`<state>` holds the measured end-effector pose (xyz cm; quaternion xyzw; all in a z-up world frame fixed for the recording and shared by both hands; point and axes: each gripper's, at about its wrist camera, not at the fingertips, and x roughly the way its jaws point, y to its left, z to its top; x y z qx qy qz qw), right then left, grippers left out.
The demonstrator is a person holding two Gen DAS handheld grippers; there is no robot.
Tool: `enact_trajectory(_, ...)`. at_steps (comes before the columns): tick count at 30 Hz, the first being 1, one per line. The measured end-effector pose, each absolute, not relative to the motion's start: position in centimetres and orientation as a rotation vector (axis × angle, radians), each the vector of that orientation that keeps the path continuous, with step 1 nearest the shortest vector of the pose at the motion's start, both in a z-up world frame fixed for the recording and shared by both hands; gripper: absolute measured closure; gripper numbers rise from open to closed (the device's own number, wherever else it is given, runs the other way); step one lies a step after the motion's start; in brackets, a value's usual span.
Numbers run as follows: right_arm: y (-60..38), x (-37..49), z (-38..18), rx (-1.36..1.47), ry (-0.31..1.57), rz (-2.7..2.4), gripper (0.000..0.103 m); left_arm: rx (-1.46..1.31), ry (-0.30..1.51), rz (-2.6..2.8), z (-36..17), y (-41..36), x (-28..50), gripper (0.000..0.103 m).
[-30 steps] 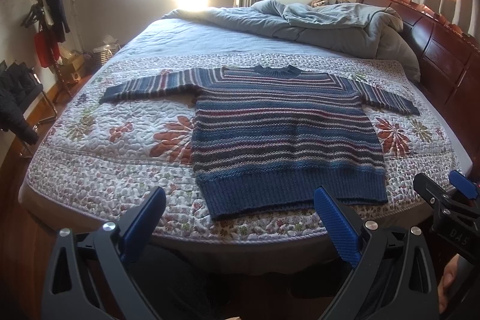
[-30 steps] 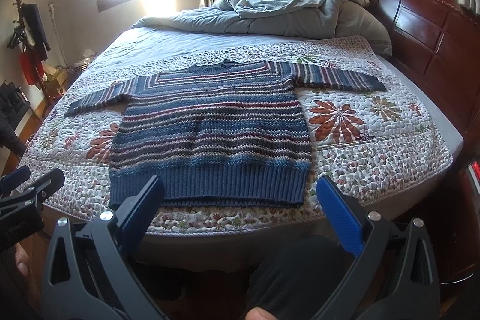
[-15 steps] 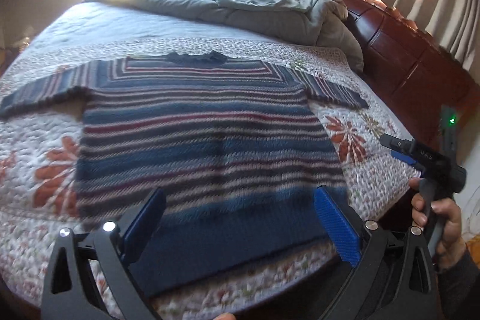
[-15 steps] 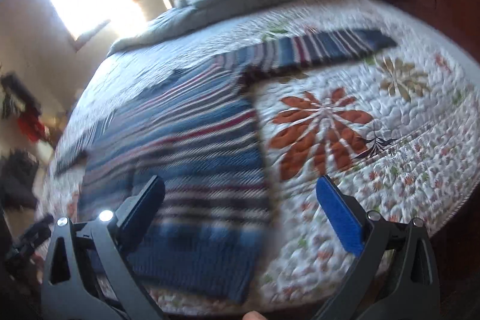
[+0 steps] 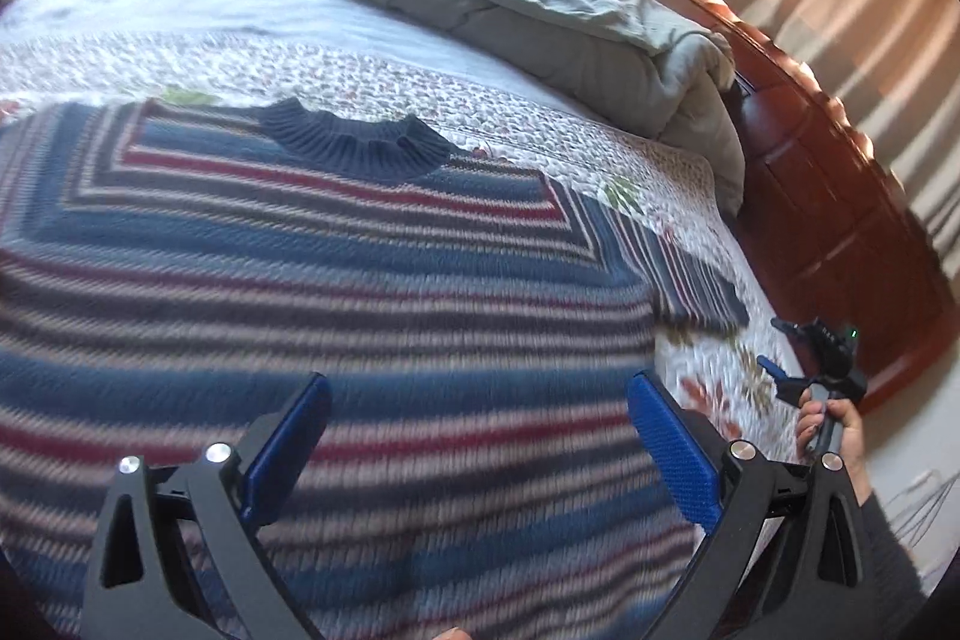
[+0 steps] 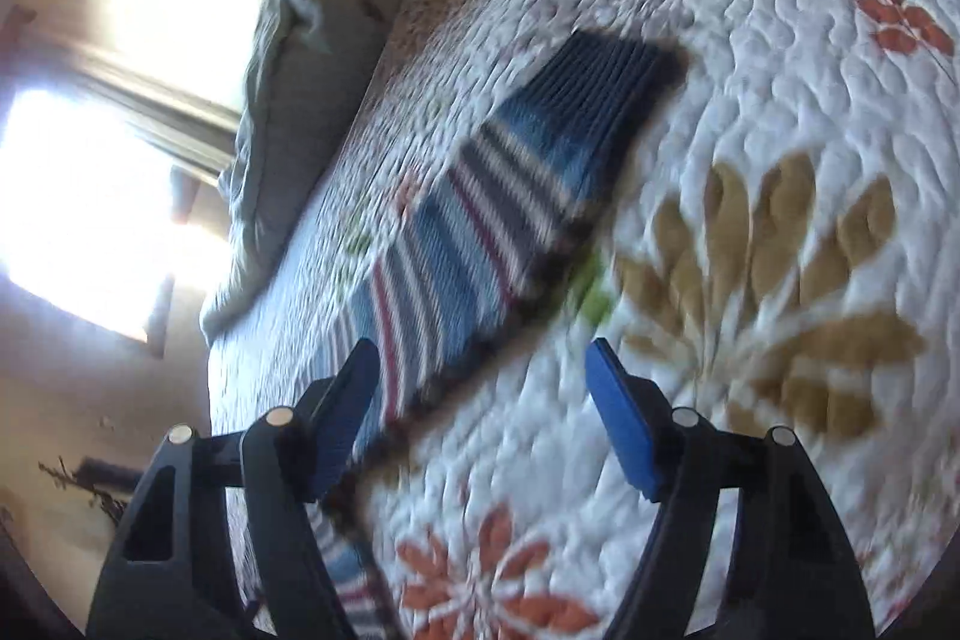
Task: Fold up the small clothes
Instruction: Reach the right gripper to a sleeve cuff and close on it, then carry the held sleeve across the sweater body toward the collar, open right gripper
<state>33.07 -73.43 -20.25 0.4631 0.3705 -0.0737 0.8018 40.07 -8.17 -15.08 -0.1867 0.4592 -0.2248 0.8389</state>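
The striped sweater (image 5: 336,316) lies flat on the floral quilt (image 6: 780,112); the left gripper (image 5: 480,436) hangs spread wide above its body, grasping nothing; the right gripper (image 6: 480,412), jaws just narrowing yet parted and empty, hovers above the sleeve (image 6: 480,226).

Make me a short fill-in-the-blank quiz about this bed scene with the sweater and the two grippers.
1. The striped sweater lies spread flat on the floral ____.
2. The pads on the left gripper are coloured ____.
3. The right gripper points along one ____ of the sweater.
4. The headboard is made of ____.

Missing words: quilt; blue; sleeve; wood
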Motion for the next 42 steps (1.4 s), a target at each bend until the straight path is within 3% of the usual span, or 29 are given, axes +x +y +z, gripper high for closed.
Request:
enact_trajectory(2,-75.0,34.0,-20.7,1.02,0.771,-0.162,0.037,-0.405,0.986,-0.476,-15.8,-8.7,41.8,0.004)
enact_trajectory(5,-77.4,35.1,-21.9,1.068,0.768,-0.187,0.052,-0.388,0.998,-0.473,-16.9,-9.8,43.6,0.004)
enact_trajectory(15,-82.1,36.0,-24.4,1.132,0.742,-0.297,0.056,-0.345,1.019,-0.47,-19.1,-10.9,44.9,0.004)
enact_trajectory(25,-81.5,39.3,-24.8,1.096,0.726,-0.286,0.048,-0.405,0.996,-0.454,-19.2,-9.4,44.2,0.004)
enact_trajectory(27,-81.4,39.8,-24.7,1.093,0.738,-0.271,0.073,-0.417,0.978,-0.452,-18.6,-8.7,43.9,0.004)
enact_trajectory(29,-80.9,40.1,-24.4,1.074,0.755,-0.264,0.091,-0.421,0.96,-0.445,-18.3,-8.1,43.6,0.004)
enact_trajectory(42,-69.3,43.9,-13.1,0.777,0.707,-0.112,0.093,-0.485,0.972,-0.382,-20.1,-2.6,41.3,0.004)
